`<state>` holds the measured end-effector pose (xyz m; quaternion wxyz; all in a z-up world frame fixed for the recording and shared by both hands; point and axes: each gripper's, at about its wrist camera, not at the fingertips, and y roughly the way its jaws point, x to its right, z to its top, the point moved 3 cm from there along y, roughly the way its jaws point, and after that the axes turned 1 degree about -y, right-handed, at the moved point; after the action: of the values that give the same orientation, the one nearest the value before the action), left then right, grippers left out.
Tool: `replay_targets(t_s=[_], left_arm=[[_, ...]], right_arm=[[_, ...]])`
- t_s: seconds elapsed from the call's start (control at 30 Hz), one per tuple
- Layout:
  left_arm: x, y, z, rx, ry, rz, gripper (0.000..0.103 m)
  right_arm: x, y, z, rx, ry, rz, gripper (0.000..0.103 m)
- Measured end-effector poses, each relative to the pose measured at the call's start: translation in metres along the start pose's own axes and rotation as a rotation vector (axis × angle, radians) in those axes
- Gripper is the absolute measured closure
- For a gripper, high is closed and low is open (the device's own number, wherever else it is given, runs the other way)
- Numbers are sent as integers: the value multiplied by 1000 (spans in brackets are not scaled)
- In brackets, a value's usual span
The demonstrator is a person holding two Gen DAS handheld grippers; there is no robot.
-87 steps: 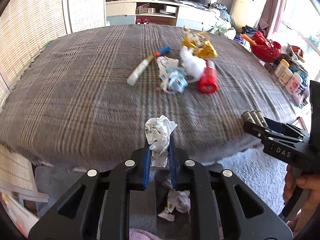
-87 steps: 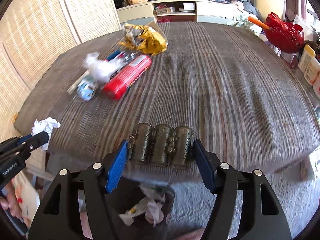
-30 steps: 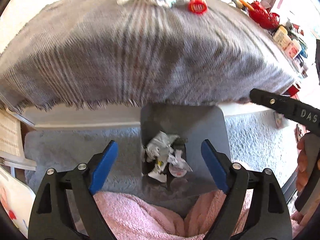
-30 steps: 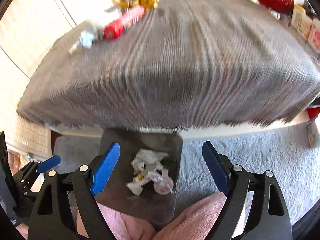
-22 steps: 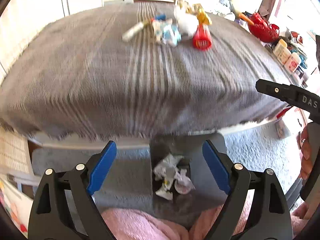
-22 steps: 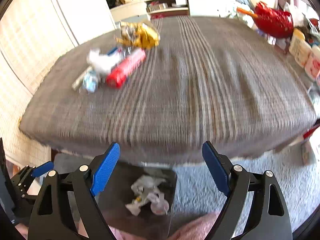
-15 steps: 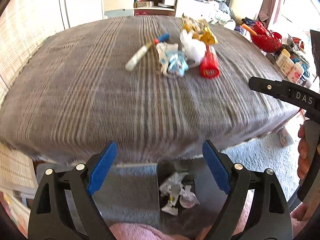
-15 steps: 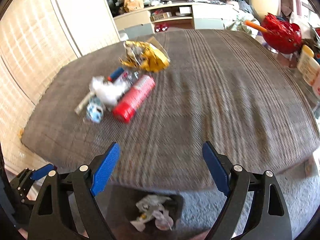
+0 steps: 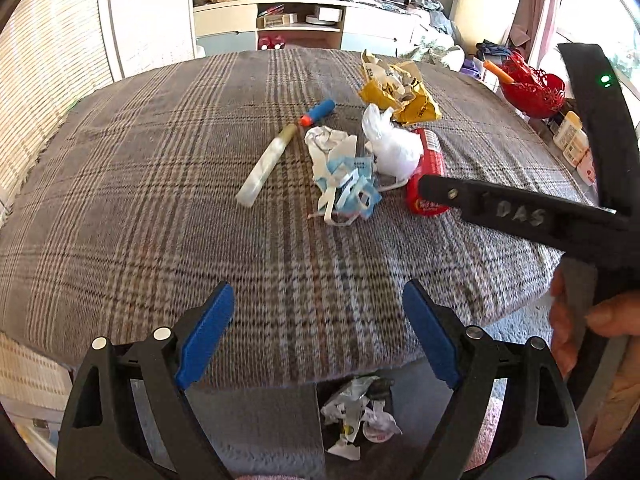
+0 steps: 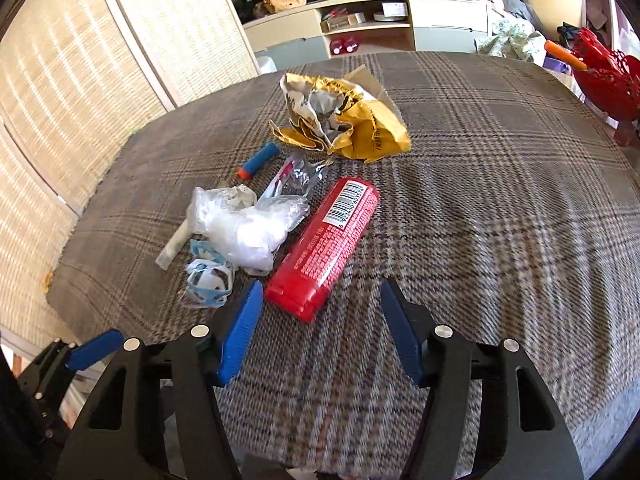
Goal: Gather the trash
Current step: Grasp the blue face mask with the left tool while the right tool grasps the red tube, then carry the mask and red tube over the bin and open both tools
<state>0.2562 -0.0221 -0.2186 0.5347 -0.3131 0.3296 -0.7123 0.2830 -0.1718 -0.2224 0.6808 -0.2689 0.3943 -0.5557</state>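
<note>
My right gripper (image 10: 320, 330), jaws narrowing on nothing, nears the stiff, slippery red plastic tube (image 10: 326, 246). I judge mid-body across its width the best hold. My left gripper (image 9: 318, 336) gapes wide, empty.

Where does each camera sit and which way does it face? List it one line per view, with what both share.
Left wrist: on the left gripper, jaws open and empty, facing down across the plaid table at the litter, with the bin below the edge; the right gripper's arm and a hand show at right.
Right wrist: on the right gripper, jaws just narrowed with nothing between them, aimed at the red tube; the left gripper's tip shows lower left.
Shared: red tube, yellow wrapper, white plastic bag.
</note>
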Motion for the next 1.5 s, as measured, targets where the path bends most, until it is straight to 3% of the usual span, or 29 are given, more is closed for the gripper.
replay_targets(t_s=[0.1, 0.2, 0.47, 0.5, 0.57, 0.67, 0.77, 1.03, 1.5], left_arm=[[0, 6, 5, 2, 3, -1, 23], [2, 14, 12, 3, 6, -6, 26], [5, 36, 29, 2, 0, -39, 43], [6, 39, 32, 0, -1, -44, 46], [7, 44, 36, -3, -2, -53, 52], [8, 46, 39, 2, 1, -63, 63], [9, 43, 40, 7, -1, -77, 80], [9, 29, 26, -2, 2, -90, 86], [22, -33, -40, 1, -27, -95, 88]], right_arm=[[-1, 6, 1, -4, -27, -57, 41], [4, 10, 3, 2, -39, -108, 55], [29, 9, 16, 20, 5, -82, 58], [30, 9, 17, 21, 3, -79, 58], [31, 13, 21, 20, 0, -73, 67], [31, 15, 22, 23, -8, -74, 67], [31, 13, 19, 23, -11, -61, 68], [29, -7, -8, 7, -20, -35, 68], [26, -55, -77, -34, -31, -47, 68]])
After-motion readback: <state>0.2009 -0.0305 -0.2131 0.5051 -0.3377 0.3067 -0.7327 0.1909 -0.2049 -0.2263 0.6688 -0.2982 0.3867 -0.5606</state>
